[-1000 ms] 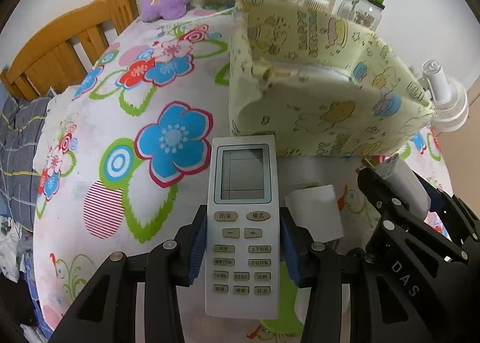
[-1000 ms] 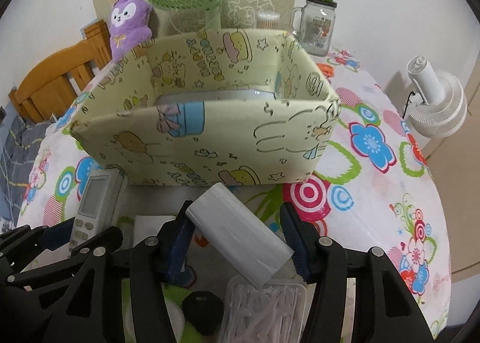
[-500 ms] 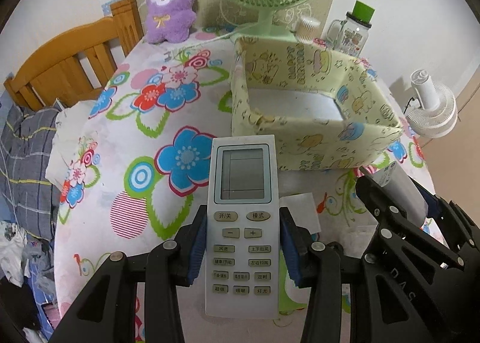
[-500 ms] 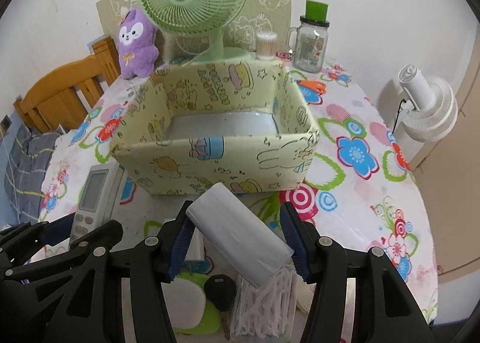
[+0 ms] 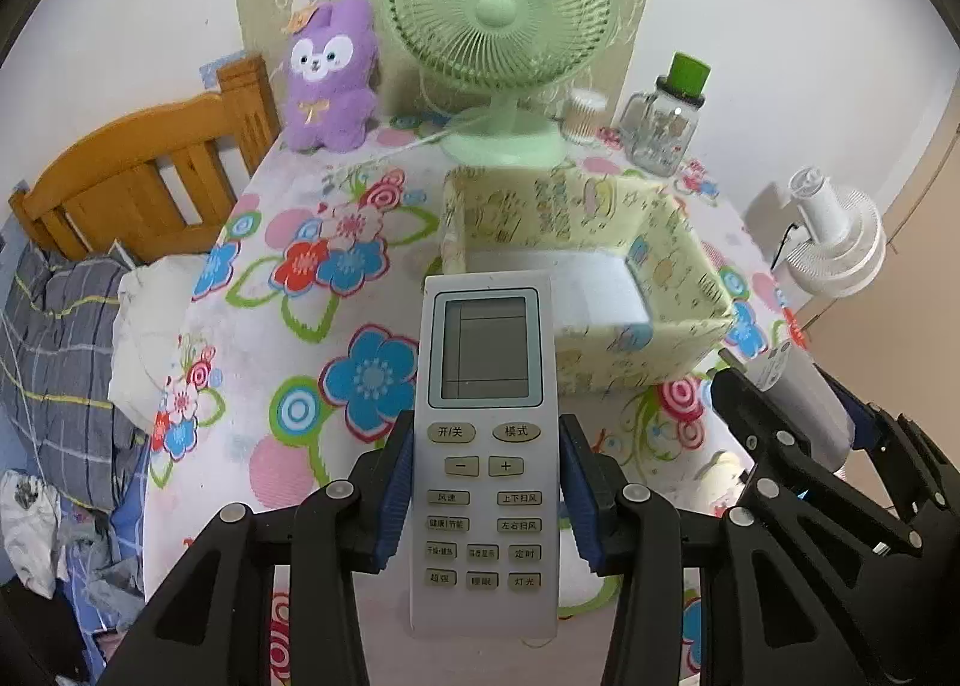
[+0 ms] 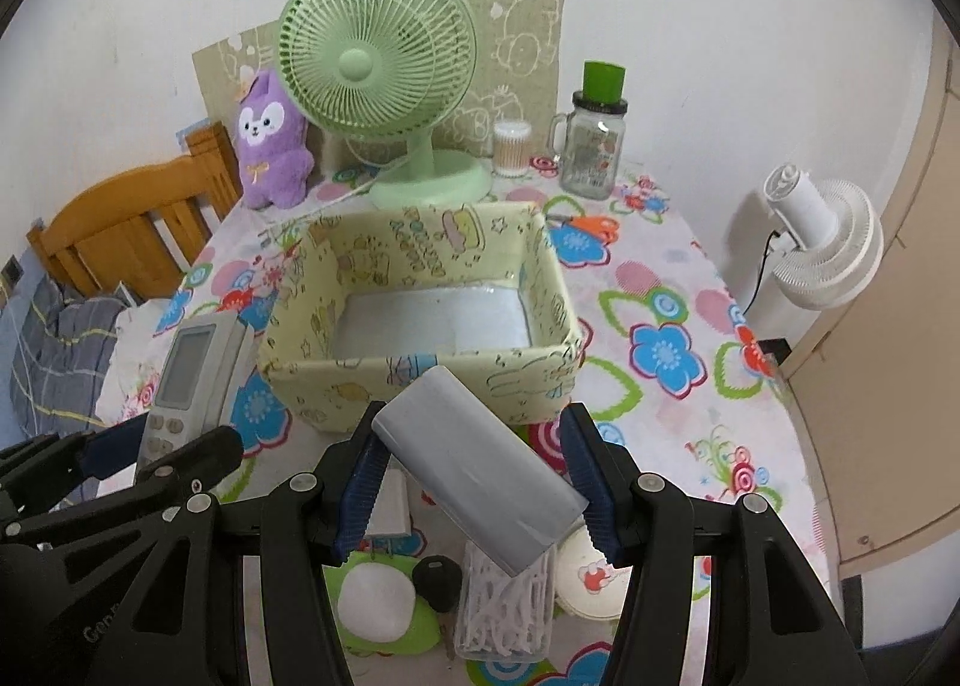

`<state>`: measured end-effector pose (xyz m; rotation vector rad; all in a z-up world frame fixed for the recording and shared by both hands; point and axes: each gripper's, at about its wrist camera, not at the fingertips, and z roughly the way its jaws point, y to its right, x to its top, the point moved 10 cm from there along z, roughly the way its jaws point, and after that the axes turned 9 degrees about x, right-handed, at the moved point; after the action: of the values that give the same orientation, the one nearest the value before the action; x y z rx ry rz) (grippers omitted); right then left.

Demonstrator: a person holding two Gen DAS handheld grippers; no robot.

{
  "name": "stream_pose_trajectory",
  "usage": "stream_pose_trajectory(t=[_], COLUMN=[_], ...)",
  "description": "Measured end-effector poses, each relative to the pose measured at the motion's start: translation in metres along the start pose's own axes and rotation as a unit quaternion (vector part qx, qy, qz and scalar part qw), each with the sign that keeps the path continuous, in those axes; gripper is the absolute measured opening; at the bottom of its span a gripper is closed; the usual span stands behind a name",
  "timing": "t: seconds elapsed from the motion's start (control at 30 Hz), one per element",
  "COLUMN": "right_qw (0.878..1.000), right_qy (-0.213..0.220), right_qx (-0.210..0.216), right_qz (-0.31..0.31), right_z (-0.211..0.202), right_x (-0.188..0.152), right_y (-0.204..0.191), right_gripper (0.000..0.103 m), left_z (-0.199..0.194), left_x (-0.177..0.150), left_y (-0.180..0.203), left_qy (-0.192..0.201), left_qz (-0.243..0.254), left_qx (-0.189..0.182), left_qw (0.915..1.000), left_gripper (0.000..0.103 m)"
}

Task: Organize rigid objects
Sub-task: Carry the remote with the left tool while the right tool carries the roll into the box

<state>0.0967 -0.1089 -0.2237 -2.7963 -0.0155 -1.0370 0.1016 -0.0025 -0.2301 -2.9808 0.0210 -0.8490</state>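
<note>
My left gripper [image 5: 486,491] is shut on a white remote control [image 5: 485,386], held face up above the flowered tablecloth. My right gripper [image 6: 477,479] is shut on a grey-white cylinder [image 6: 480,464] lying slantwise between its blue pads. Both hang in front of an open yellow cartoon-print fabric box [image 6: 420,302] with a bare pale bottom. The same box [image 5: 606,278] lies beyond the remote in the left wrist view. In the right wrist view the remote [image 6: 195,368] and left gripper [image 6: 156,452] sit at lower left. The right gripper [image 5: 798,416] with its cylinder shows at the left wrist view's right edge.
Under the right gripper lie a clear box of white sticks [image 6: 504,614], a black key fob [image 6: 438,581], a white pad on green [image 6: 378,608] and a round tin [image 6: 591,572]. At the back stand a green fan [image 6: 384,86], purple plush [image 6: 270,146], cotton-swab jar [image 6: 511,146], glass jar [image 6: 591,152] and scissors [image 6: 588,224]. A white fan [image 6: 828,254] stands right, a wooden bedframe [image 6: 126,230] left.
Both grippers have risen with their loads still held; the box and table have dropped lower and look smaller, so the box's inside and the back of the table now show.
</note>
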Motion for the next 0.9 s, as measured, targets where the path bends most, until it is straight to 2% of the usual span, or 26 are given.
stream_pose_trajectory(t=[0.47,0.9], right_qw=[1.000,0.999], right_qy=[0.031,0.020], right_qx=[0.001,0.002], right_qz=[0.006,0.025], right_z=[-0.026,-0.009], right_x=[0.036,0.051], right_y=[-0.008,0.010], right_gripper=[0.060,0.060], left_z=[-0.028,-0.013], left_x=[0.027,0.044], left_y=[-0.004,0.008], left_qy=[0.029,0.023], left_qz=[0.009,0.015], left_qx=[-0.010,-0.017], left_qw=[0.9995,0.9995], left_gripper=[0.046,0.046])
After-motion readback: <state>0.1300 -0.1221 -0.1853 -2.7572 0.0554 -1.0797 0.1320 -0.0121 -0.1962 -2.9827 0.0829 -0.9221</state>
